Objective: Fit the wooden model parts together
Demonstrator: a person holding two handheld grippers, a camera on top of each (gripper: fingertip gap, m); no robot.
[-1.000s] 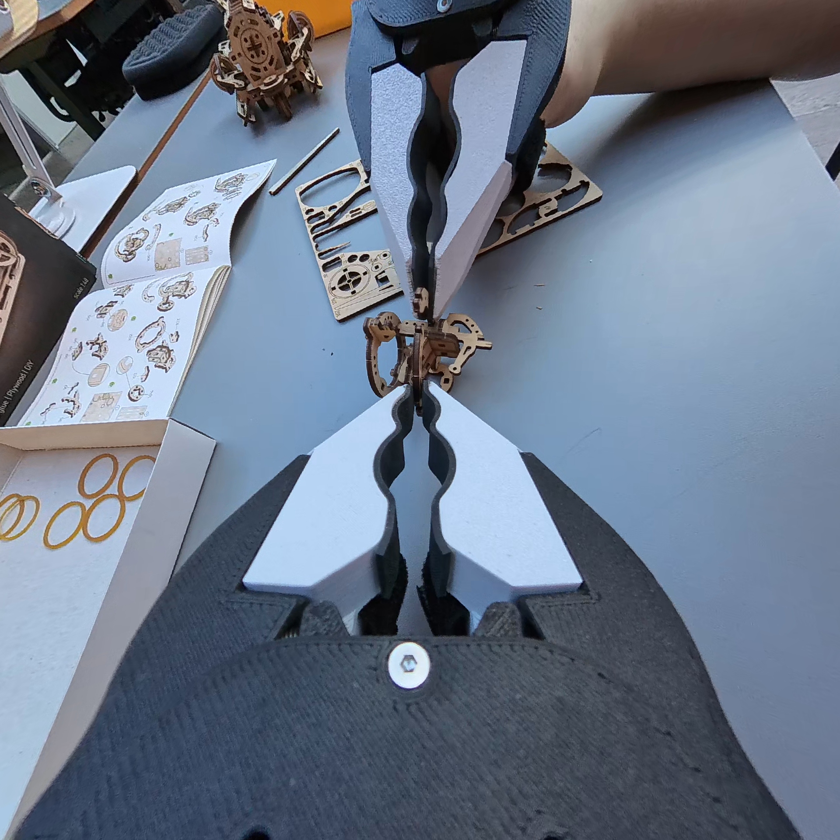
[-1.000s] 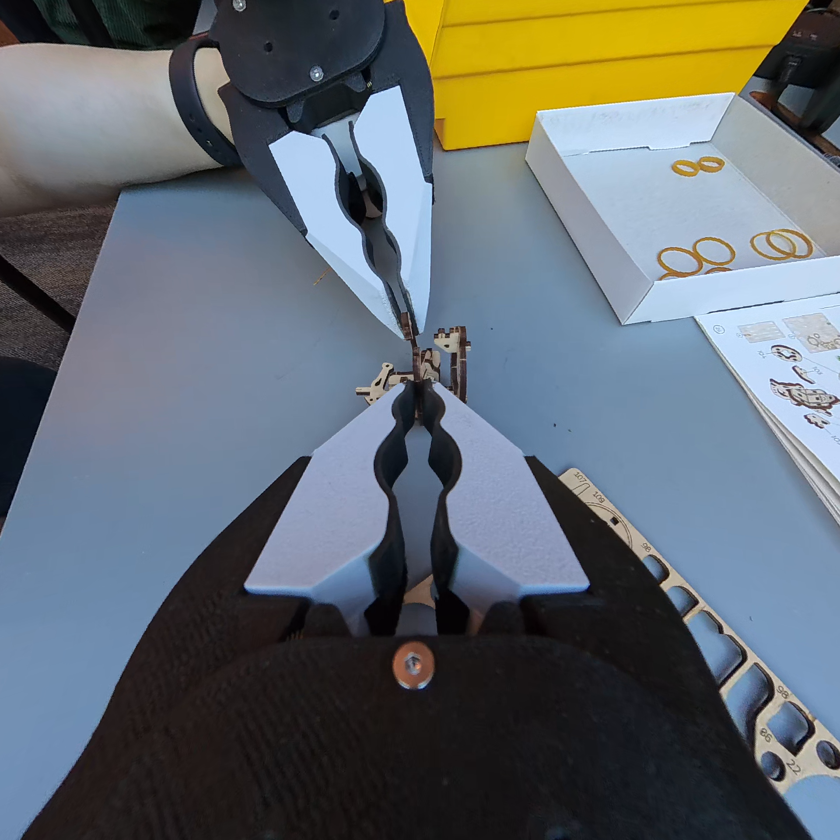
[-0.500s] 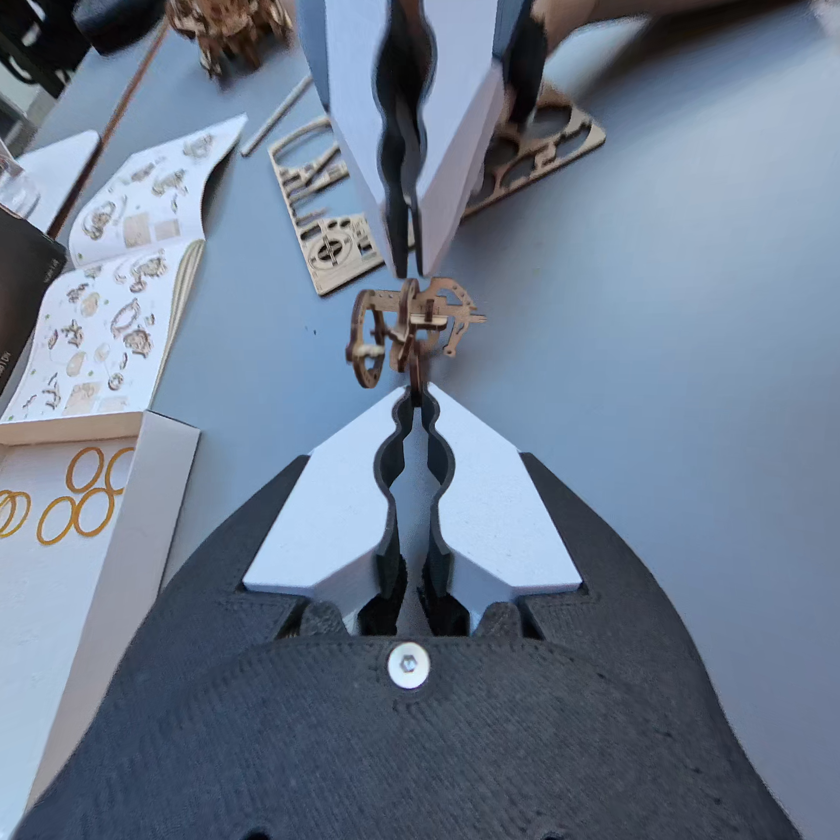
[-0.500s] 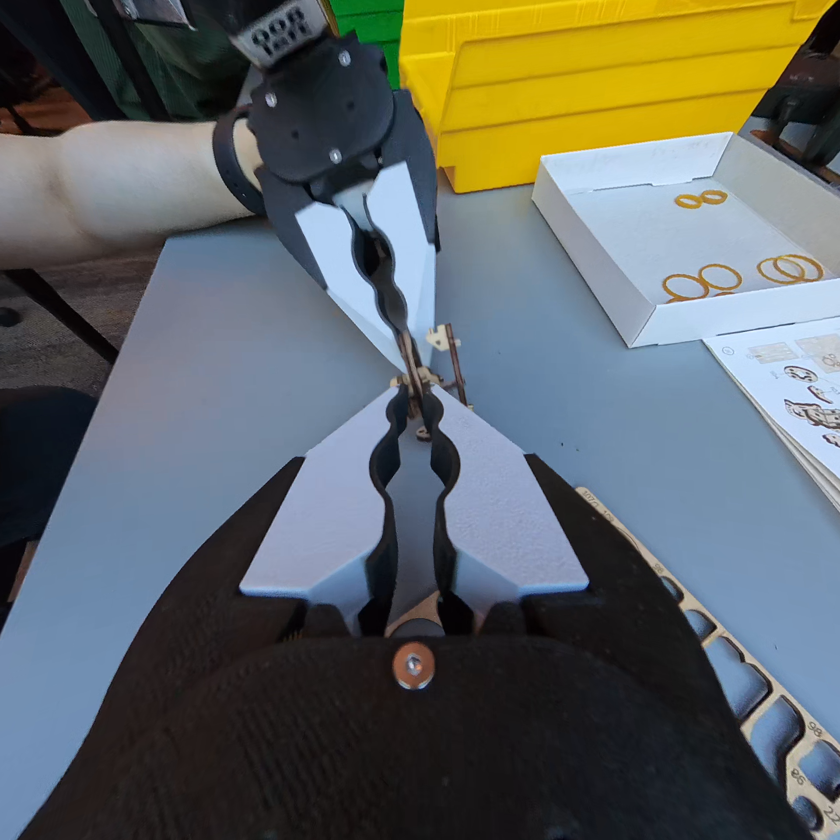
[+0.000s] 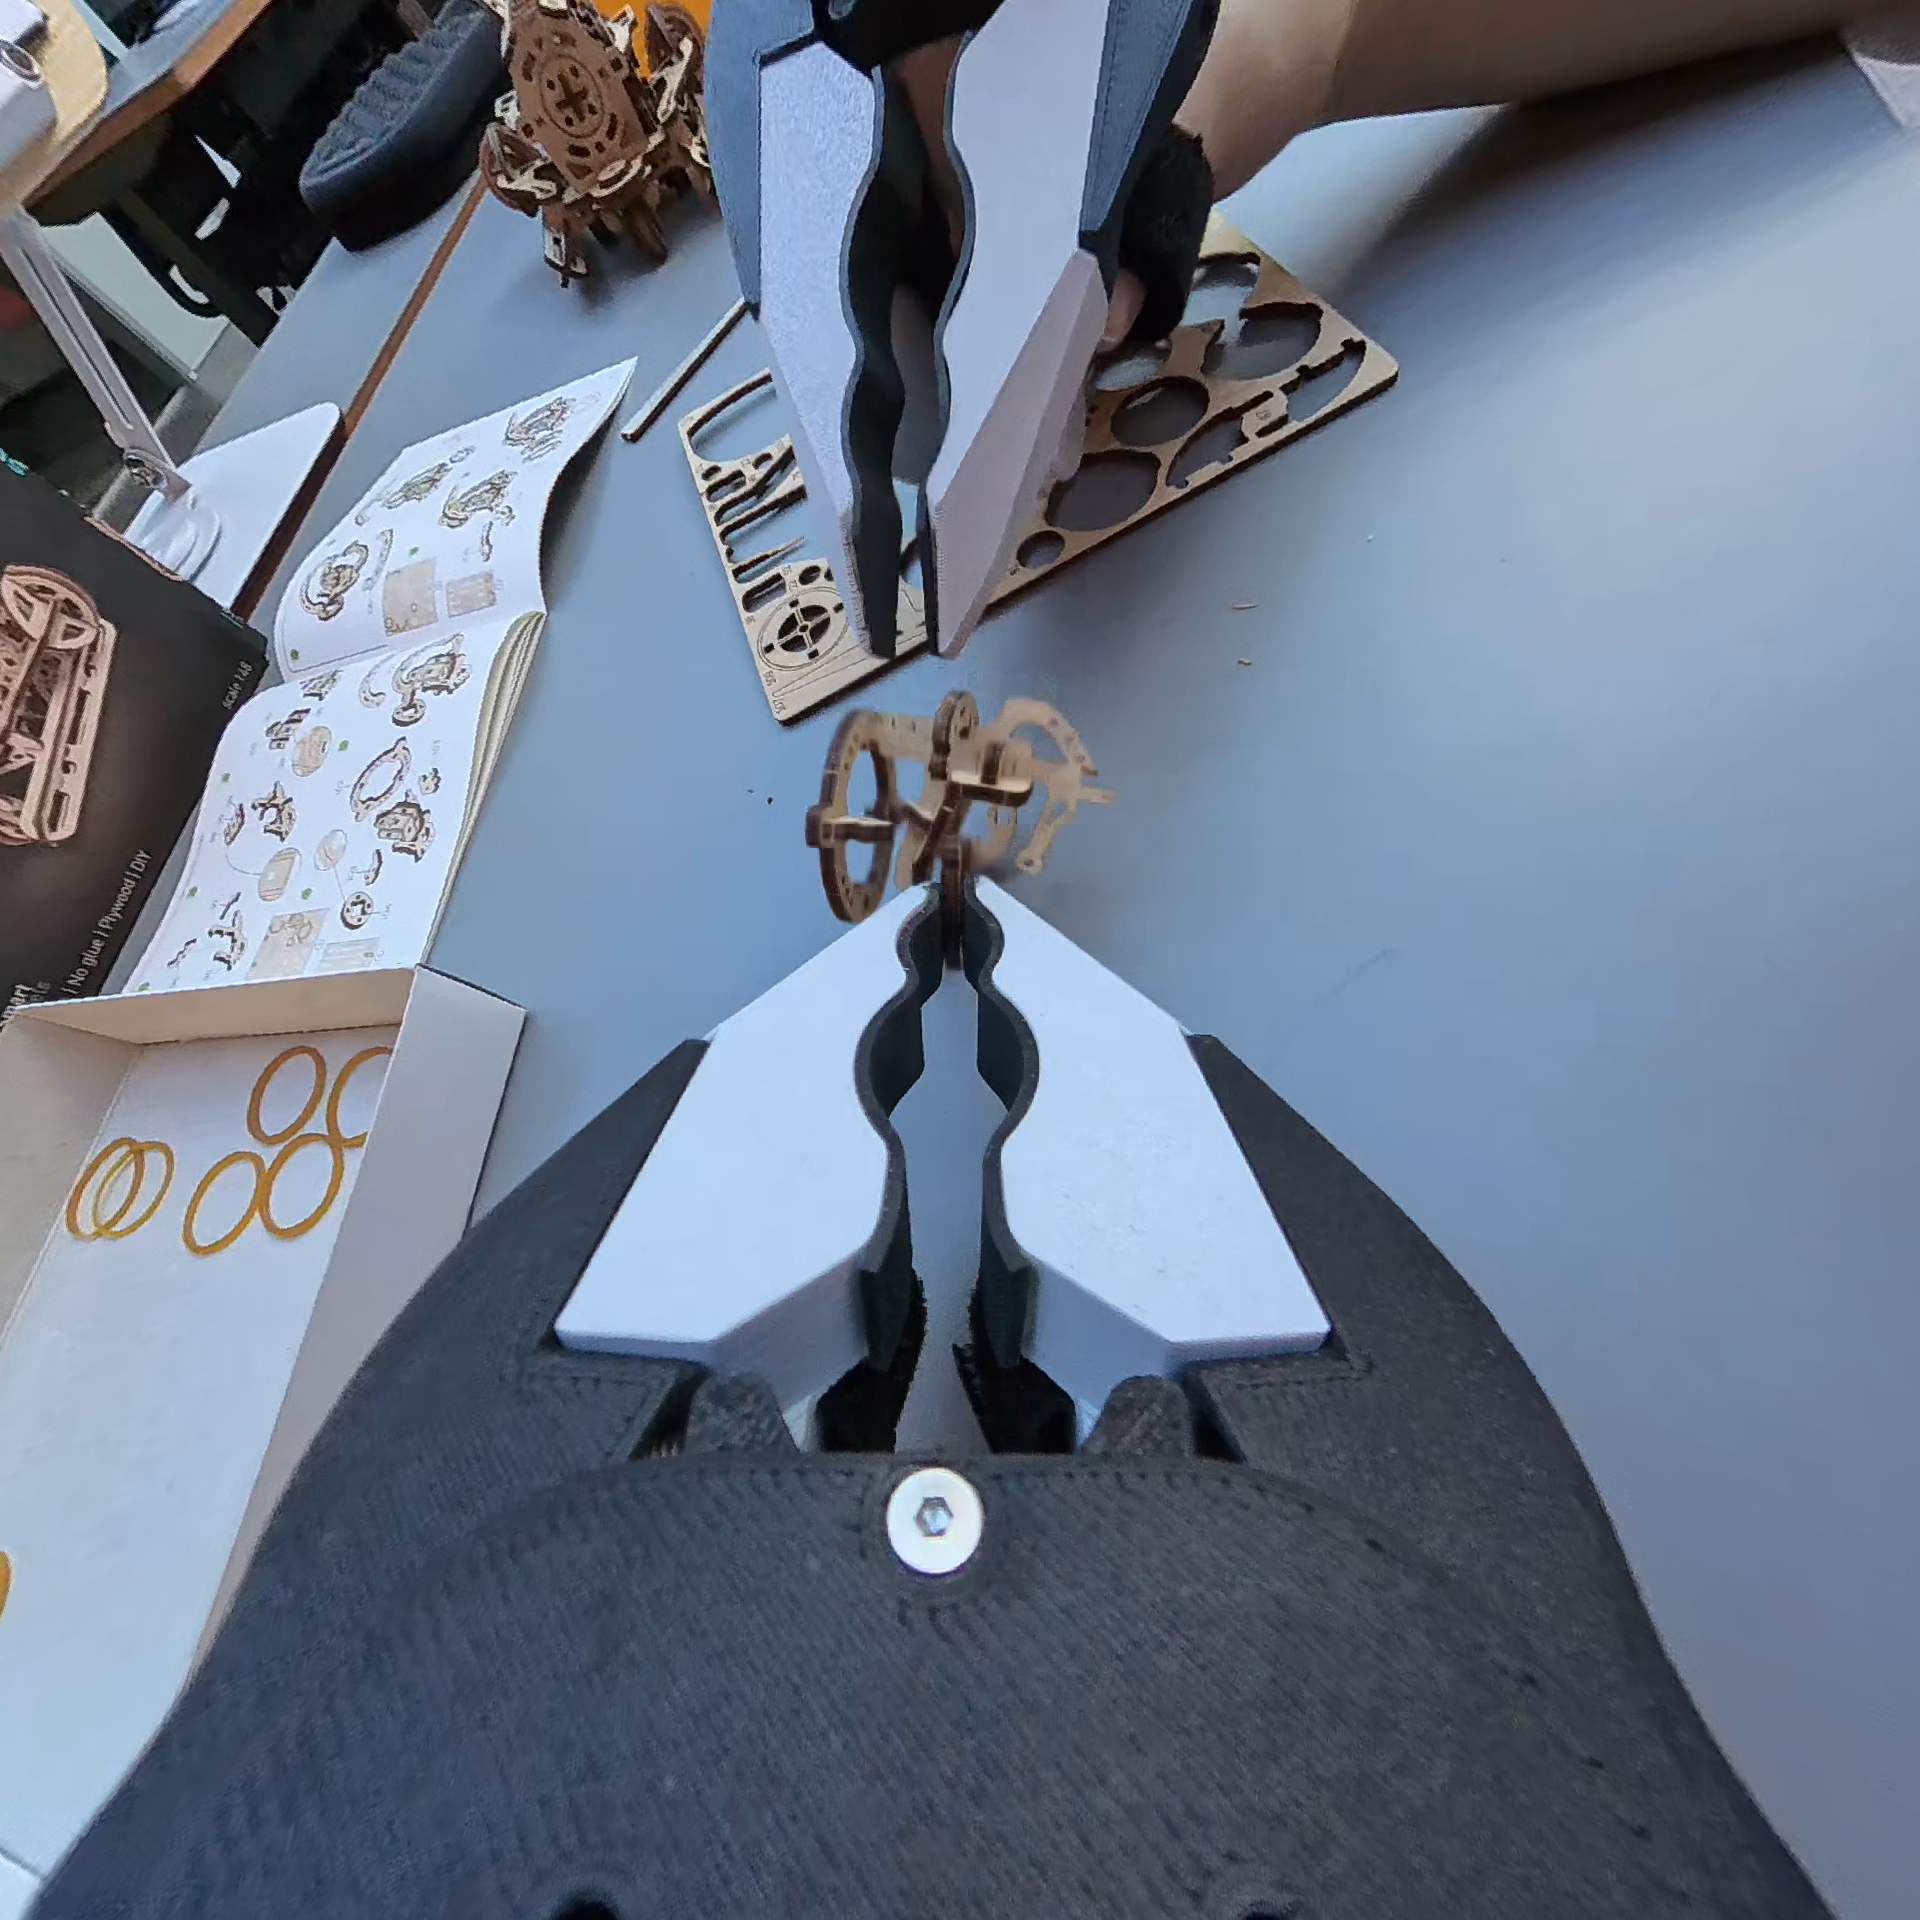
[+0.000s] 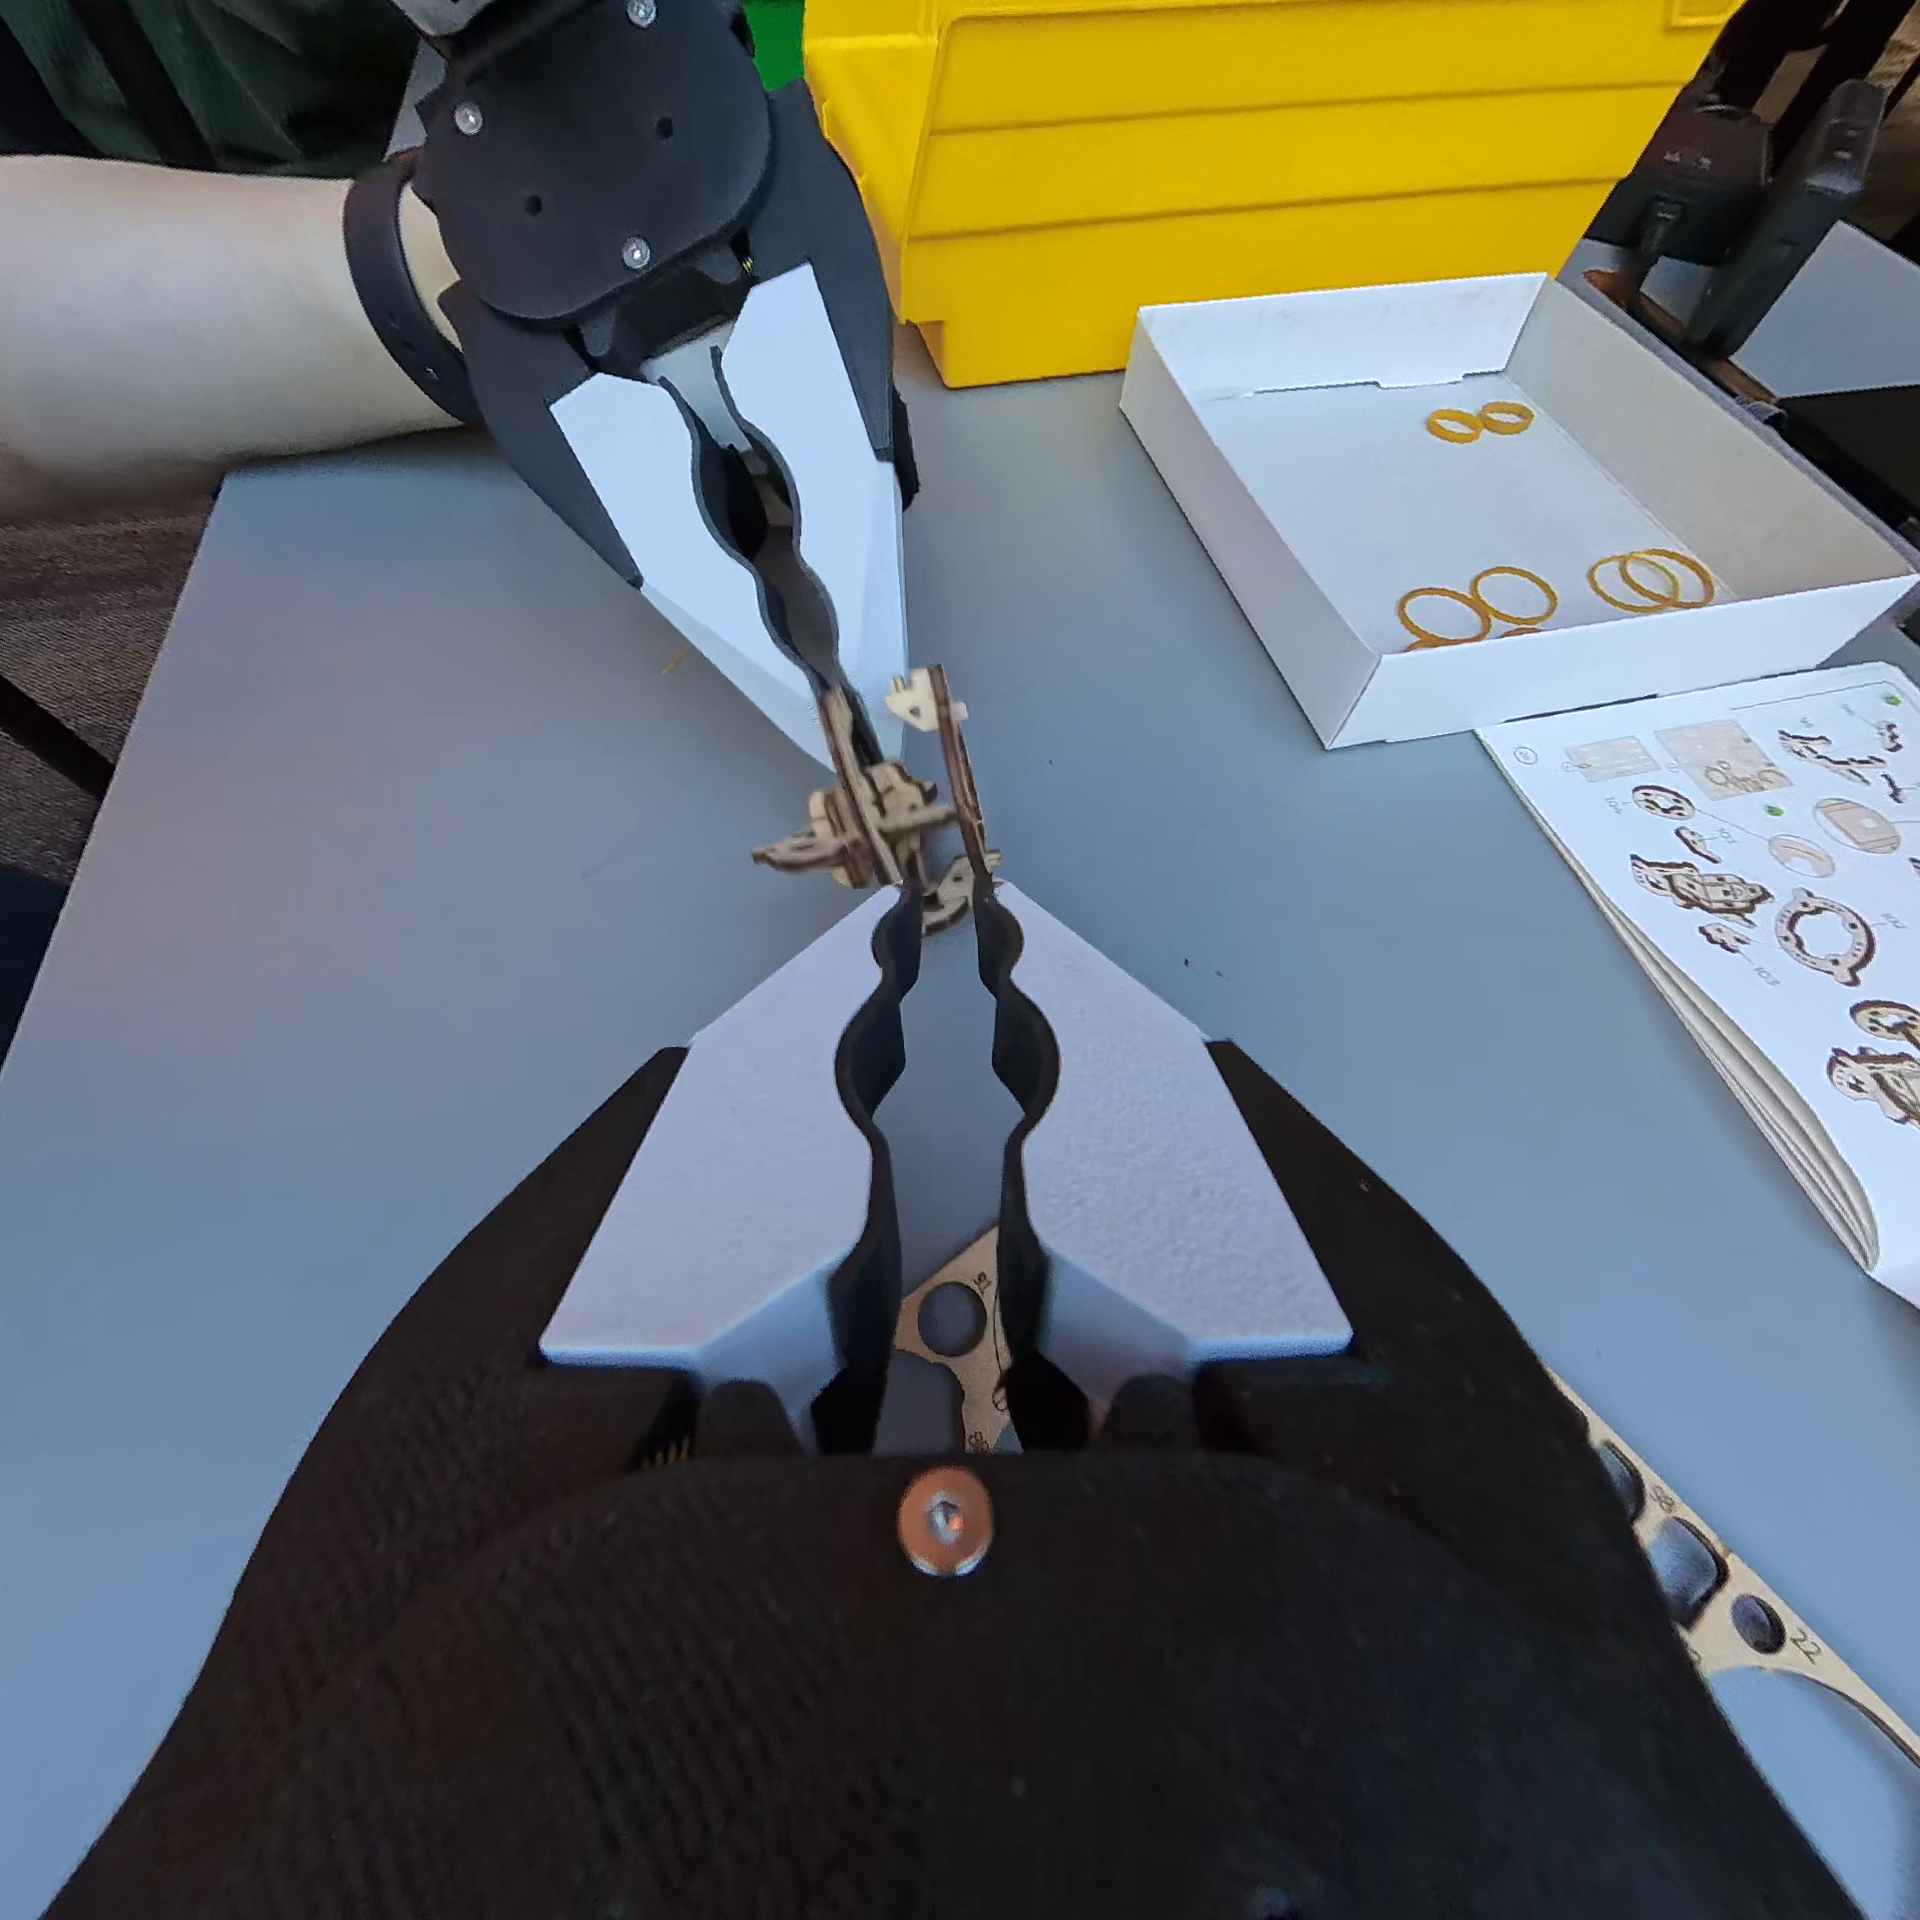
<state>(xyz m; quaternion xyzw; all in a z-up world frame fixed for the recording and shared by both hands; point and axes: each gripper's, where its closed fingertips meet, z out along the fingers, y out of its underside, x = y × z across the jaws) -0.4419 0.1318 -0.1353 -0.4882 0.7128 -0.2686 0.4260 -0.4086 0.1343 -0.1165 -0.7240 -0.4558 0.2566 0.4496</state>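
While the left gripper [image 5: 943, 914] pinches the wooden model sub-assembly [image 5: 940, 800] by its lower edge above the grey table [image 5: 1507, 831], the right gripper [image 5: 914, 644] hangs just beyond it with tips slightly parted and empty, its long axis aimed at the model's top.

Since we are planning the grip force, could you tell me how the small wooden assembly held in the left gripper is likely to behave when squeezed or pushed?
The wooden assembly looks fragile: thin, openwork laser-cut pieces. It is probably very light, as the left gripper carries it by one thin tab. Pinched only there, it may pivot if pushed.
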